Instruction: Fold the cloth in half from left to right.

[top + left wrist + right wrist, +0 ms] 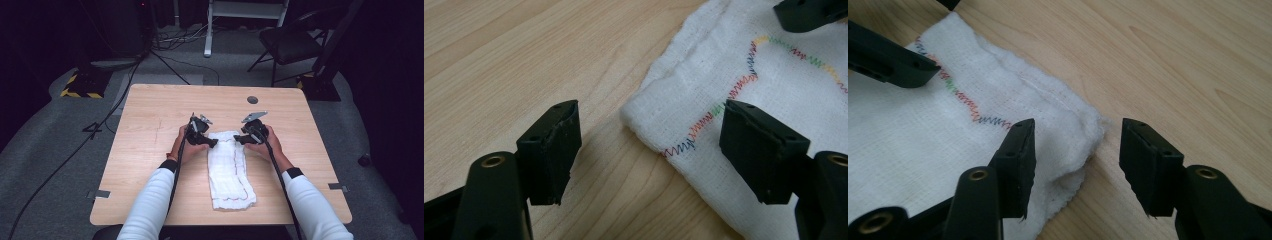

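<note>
A white folded cloth [229,170] with multicoloured zigzag stitching lies lengthwise on the wooden table [150,115], its far end between my two grippers. My left gripper [212,142] stands open at the cloth's far left corner. In the left gripper view that corner [684,95] sits between the spread jaws of the left gripper [649,107], untouched by the pads. My right gripper [240,139] is open at the far right corner. In the right gripper view the right gripper [1075,125] has one jaw over the cloth [923,150] and the other over bare wood, with a gap beside the corner.
A dark round grommet [252,99] sits in the table's far side. Beyond the table stand a folding chair [290,45] and a yellow-black striped base [82,85], with cables across the grey floor. Bare wood surrounds the cloth.
</note>
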Motion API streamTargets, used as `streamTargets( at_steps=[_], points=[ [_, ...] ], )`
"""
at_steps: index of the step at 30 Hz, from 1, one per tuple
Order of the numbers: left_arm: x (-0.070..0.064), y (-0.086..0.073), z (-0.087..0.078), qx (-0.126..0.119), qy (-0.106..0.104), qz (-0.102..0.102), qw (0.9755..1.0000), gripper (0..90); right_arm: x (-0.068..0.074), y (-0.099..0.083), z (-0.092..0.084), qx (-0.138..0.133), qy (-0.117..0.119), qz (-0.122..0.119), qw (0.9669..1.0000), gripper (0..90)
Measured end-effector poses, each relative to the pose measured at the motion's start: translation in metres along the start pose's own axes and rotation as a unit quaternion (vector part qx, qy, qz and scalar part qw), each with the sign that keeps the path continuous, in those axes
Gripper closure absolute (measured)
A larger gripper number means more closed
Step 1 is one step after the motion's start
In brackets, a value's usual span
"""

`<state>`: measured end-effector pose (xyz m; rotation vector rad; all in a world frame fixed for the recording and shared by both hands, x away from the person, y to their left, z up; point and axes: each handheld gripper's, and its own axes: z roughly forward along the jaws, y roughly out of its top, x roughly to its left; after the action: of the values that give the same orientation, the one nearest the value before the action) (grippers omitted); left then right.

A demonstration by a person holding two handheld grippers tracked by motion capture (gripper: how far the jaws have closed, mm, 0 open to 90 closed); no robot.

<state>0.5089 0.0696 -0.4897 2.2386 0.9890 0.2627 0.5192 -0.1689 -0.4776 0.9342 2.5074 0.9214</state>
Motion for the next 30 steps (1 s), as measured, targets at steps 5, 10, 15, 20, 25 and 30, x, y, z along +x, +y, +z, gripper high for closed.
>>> streamTargets(
  at_steps=[5, 10, 15, 20, 25, 30],
  points=[
    [0.000, -0.001, 0.005, -0.002, -0.003, 0.003, 1.0000, 26.3, -0.005, 0.002, 0.007, 0.006, 0.007, 0.017, 0.9998, 49.0],
    [-0.001, 0.000, 0.006, -0.005, -0.001, 0.007, 1.0000, 26.1, -0.006, 0.004, 0.014, 0.012, 0.017, 0.022, 0.9995, 48.7],
    [-0.002, 0.000, 0.005, -0.007, -0.015, 0.014, 0.9998, 36.3, -0.012, 0.001, 0.016, 0.004, 0.051, 0.035, 0.9981, 60.3],
    [-0.001, 0.001, 0.005, -0.012, -0.038, 0.018, 0.9991, 59.3, -0.007, 0.003, 0.015, 0.012, 0.067, 0.029, 0.9972, 78.1],
    [0.001, 0.002, 0.006, -0.018, -0.043, 0.013, 0.9988, 72.9, -0.004, 0.004, 0.013, 0.008, 0.055, 0.020, 0.9982, 82.9],
    [0.002, 0.010, 0.005, -0.020, -0.027, 0.016, 0.9993, 80.2, -0.006, 0.006, 0.006, -0.013, 0.035, 0.020, 0.9991, 83.6]
  ],
)
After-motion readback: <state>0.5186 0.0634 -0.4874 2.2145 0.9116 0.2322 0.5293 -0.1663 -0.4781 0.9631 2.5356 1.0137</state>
